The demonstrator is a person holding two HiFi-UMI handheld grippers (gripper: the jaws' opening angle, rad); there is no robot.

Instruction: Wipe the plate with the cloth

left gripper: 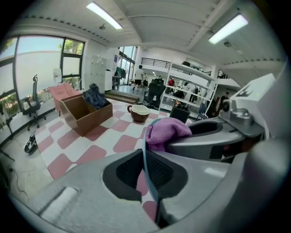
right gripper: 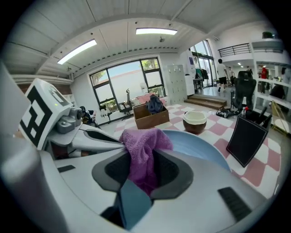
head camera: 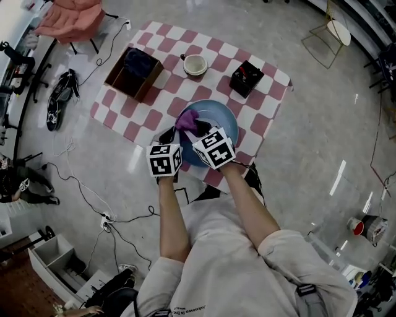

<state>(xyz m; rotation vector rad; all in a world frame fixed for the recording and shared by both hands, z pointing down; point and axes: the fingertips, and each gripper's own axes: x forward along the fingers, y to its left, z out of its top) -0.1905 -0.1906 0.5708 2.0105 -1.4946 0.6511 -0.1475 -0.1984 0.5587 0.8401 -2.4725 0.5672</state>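
Observation:
A light-blue plate (head camera: 218,122) is at the near edge of the pink-and-white checkered table (head camera: 263,114). My left gripper (head camera: 168,134) is shut on the plate's left rim. In the left gripper view the rim (left gripper: 146,150) runs edge-on as a thin blue line between the pads of that gripper (left gripper: 146,160). My right gripper (head camera: 199,127) is shut on a purple cloth (head camera: 187,118). The bunched cloth (right gripper: 141,150) rises out of the right gripper (right gripper: 144,164), and it lies against the plate's face (right gripper: 198,144). The same cloth (left gripper: 164,131) shows beside the rim in the left gripper view.
At the back left of the table, a brown open box (head camera: 134,73) holds a dark blue cloth. A cream bowl (head camera: 195,64) is at the back middle and a black box (head camera: 247,78) at the back right. A pink chair (head camera: 71,18), shoes (head camera: 60,96) and cables surround the table.

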